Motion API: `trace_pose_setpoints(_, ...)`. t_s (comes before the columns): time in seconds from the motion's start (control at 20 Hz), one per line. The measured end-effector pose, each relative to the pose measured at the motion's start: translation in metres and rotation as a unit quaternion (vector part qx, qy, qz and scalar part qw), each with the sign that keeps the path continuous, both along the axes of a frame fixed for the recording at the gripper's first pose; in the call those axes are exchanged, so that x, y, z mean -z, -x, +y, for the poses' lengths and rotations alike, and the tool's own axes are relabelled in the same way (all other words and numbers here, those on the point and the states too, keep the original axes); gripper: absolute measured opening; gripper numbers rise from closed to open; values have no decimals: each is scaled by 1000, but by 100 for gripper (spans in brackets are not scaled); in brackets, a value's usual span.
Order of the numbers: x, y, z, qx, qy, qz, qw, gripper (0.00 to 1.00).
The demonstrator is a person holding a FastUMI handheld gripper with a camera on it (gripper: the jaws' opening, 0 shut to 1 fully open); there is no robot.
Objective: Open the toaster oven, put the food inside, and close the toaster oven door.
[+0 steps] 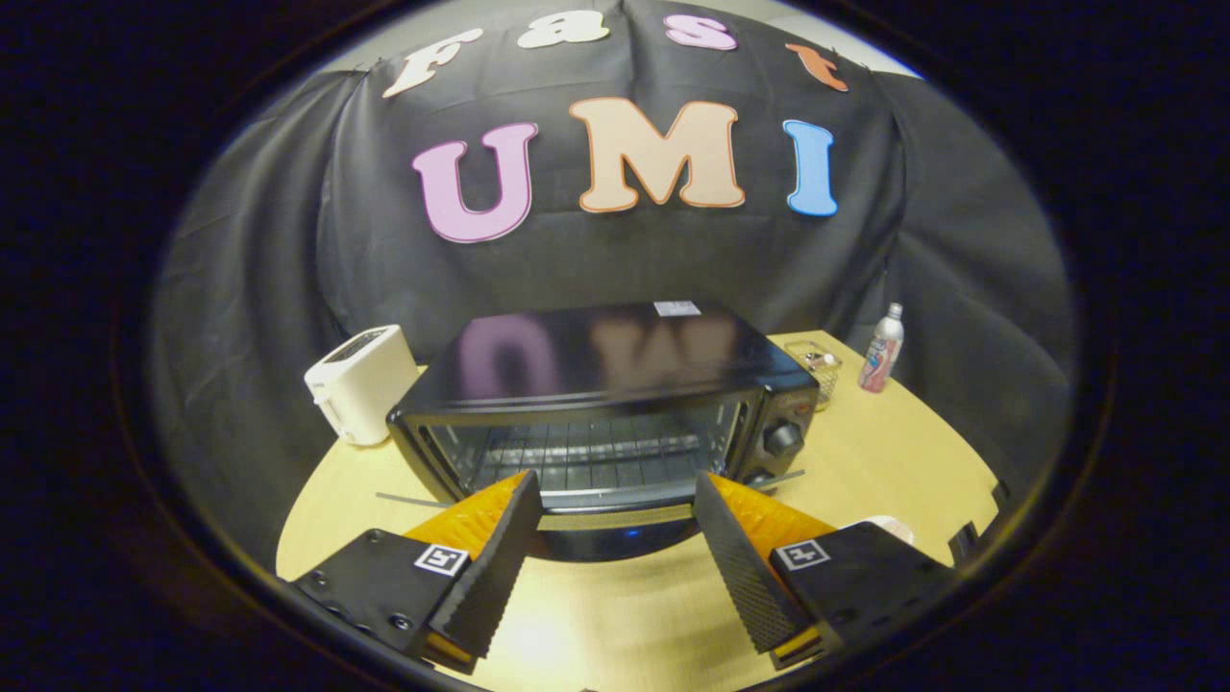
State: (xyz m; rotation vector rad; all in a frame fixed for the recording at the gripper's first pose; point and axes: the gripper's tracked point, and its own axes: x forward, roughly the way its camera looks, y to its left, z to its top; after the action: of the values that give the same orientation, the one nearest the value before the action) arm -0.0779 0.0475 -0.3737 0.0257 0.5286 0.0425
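toaster oven (605, 404) just ahead, gripper (615, 538) fingers spread, empty

No text could be read: the sticker (676, 308) on the toaster oven (605, 404) and the bottle's label (876, 363) were too small.

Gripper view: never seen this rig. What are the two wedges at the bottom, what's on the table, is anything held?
It is a fisheye camera riding on a handheld two-finger gripper, looking forward along it. The wedges are its fingers, open and holding nothing. Just ahead of them, on a light wooden table, stands a black toaster oven; its glass door looks open, folded down toward the fingers, with the rack visible inside. Beside the oven on one side is a white toaster; on the other, a small clear container and a bottle.
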Motion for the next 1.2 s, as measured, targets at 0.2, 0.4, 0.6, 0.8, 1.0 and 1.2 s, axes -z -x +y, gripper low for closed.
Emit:
trace_pose_setpoints(0.2, 30, 37, -5, -5, 19, 34, 999, 99)
trace_pose_setpoints(0.4, 60, 61, -7, -10, 32, 73, 997, 97)
trace_pose_setpoints(0.6, 95, 68, -4, -7, 36, 116, 993, 97)
trace_pose_setpoints(0.8, 121, 71, -5, 1, 33, 153, 988, 97)
trace_pose_setpoints(1.0, 126, 70, -6, 9, 23, 158, 987, 97)
trace_pose_setpoints(1.2, 94, 53, -23, 31, 17, 123, 992, 97)
